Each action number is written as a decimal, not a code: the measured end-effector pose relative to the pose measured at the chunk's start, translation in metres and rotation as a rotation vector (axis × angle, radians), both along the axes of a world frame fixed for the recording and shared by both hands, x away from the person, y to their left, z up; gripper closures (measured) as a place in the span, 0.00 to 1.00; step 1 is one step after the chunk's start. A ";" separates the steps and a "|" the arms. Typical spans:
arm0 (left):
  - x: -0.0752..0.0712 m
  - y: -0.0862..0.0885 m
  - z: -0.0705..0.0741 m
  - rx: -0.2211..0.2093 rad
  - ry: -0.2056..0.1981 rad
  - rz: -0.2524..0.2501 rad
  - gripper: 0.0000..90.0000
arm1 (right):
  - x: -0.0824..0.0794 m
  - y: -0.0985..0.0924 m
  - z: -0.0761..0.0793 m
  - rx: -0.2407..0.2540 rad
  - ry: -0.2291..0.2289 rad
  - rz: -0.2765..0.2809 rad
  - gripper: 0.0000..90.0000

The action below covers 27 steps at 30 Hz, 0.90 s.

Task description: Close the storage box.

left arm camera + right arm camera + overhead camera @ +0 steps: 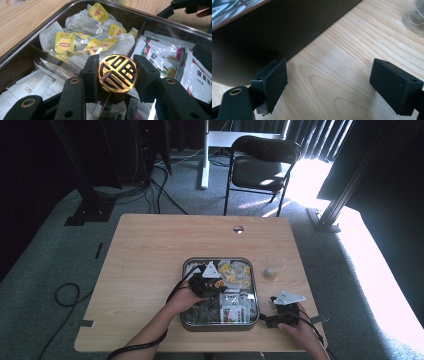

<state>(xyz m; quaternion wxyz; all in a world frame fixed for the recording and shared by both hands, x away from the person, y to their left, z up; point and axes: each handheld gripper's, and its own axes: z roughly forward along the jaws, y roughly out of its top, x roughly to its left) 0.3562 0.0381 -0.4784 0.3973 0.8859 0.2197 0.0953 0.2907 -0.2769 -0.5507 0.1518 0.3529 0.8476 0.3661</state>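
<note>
The left gripper [117, 75] had its jaws clamped on a round gold knob [117, 73] with a dark pattern, which sat at the middle of the clear lid of the tea box [220, 325]; through that lid, in the left gripper view, yellow-tagged tea bags [65, 43] lay at upper left and printed sachets [160, 58] at right. In the high view the box stood right of centre on the tabletop [150, 250], with the left hand over it. The right gripper [329, 82] rested low at the lower right of the high view, its jaws wide apart over bare wood just beside the box's dark wall [277, 32], holding nothing. The likely trouble was the knob: smooth and rounded, it could slip from the pads if pulled at a slant. With nothing bracing the box, a stuck lid might drag the whole box upward and spill the bags, or knock the small cup [271, 273] nearby
</note>
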 end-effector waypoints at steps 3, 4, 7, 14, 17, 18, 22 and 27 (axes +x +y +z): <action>0.001 0.000 0.000 -0.003 0.014 0.004 0.65 | 0.000 0.000 0.000 0.000 0.000 0.000 0.16; 0.000 0.000 0.000 -0.006 0.016 0.006 0.64 | 0.000 0.000 0.000 0.000 0.000 0.000 0.16; 0.001 0.002 0.001 -0.015 0.029 0.013 0.56 | 0.000 0.000 0.000 0.000 0.000 0.000 0.16; -0.001 0.006 0.003 -0.048 0.051 0.025 0.32 | 0.000 0.000 0.000 0.000 0.000 0.000 0.16; -0.001 0.009 0.007 -0.067 0.069 0.036 0.24 | 0.000 0.000 0.000 0.000 0.000 0.000 0.16; -0.002 0.009 0.008 -0.059 0.068 0.025 0.17 | 0.000 0.000 0.000 0.000 0.001 -0.001 0.16; -0.004 0.013 0.011 -0.070 0.055 0.040 0.07 | 0.000 0.000 0.000 0.000 0.001 -0.001 0.16; -0.005 0.022 0.014 -0.078 0.000 0.106 0.01 | 0.000 0.000 0.000 0.001 0.002 -0.001 0.16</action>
